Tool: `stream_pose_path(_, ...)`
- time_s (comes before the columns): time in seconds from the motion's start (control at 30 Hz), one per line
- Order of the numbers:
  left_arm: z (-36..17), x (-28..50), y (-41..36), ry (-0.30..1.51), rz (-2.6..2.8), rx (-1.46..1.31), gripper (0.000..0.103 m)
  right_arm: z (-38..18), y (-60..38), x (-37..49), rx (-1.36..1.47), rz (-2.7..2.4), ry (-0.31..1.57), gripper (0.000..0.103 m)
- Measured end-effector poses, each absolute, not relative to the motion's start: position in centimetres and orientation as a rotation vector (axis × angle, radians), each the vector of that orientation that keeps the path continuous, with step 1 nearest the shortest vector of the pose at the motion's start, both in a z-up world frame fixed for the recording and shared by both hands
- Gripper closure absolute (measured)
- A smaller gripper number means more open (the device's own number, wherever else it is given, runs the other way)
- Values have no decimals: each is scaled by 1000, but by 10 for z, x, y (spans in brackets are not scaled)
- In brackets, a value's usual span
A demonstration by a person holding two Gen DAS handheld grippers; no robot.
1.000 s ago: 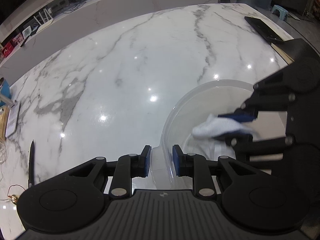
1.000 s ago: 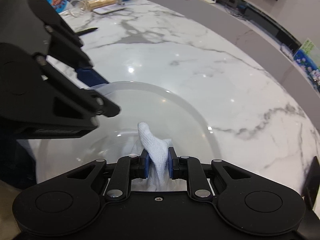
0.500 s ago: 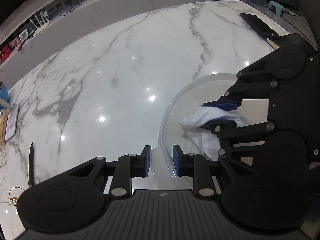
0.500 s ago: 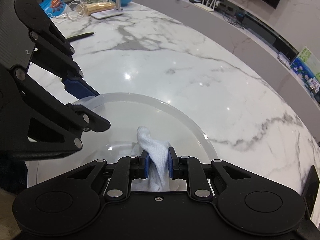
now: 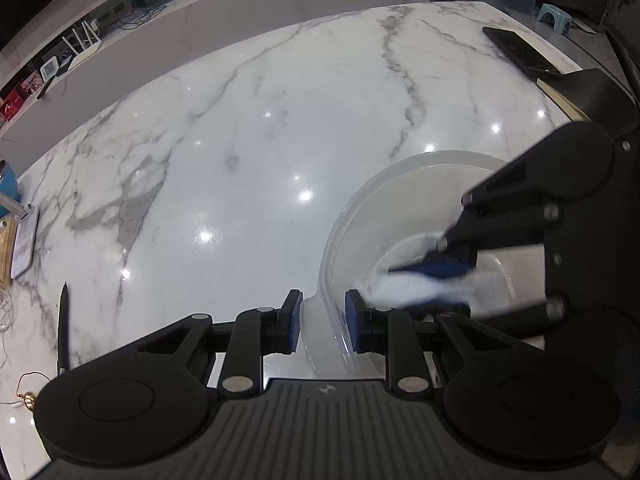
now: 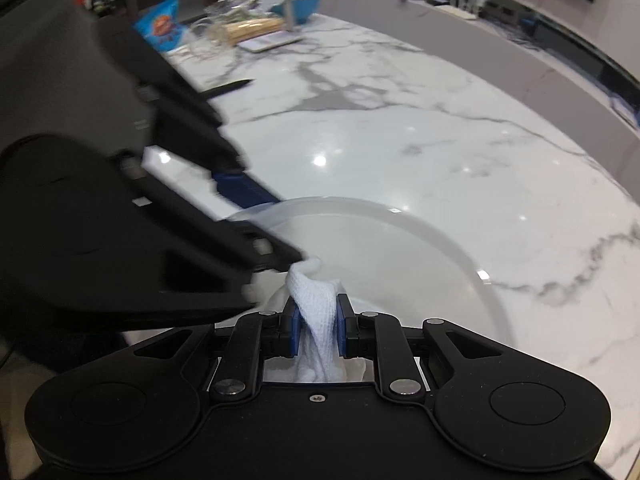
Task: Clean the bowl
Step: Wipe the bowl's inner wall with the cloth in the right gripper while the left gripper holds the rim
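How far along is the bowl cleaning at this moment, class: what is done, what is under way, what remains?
Done: the left gripper is clamped on the clear bowl at its rim, steadying it. Under way: the right gripper holds the white cloth inside the bowl, wiping. Left: finishing the wipe; how clean the bowl already is cannot be told.

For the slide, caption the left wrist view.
Left gripper clamps the clear bowl rim on the marble counter while the right gripper wipes inside with a white cloth.
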State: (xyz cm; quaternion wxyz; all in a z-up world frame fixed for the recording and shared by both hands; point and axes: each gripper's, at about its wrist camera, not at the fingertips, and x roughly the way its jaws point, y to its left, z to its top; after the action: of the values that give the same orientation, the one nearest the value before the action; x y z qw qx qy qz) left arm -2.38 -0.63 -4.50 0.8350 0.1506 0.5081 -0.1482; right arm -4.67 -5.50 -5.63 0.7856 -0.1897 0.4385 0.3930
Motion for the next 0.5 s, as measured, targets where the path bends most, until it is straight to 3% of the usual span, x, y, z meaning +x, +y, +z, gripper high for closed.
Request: stream_pose_path(0.5, -45, -23, -6, 1078, -312, 324, 81, -50, -62, -63, -509, 869, 1078, 87)
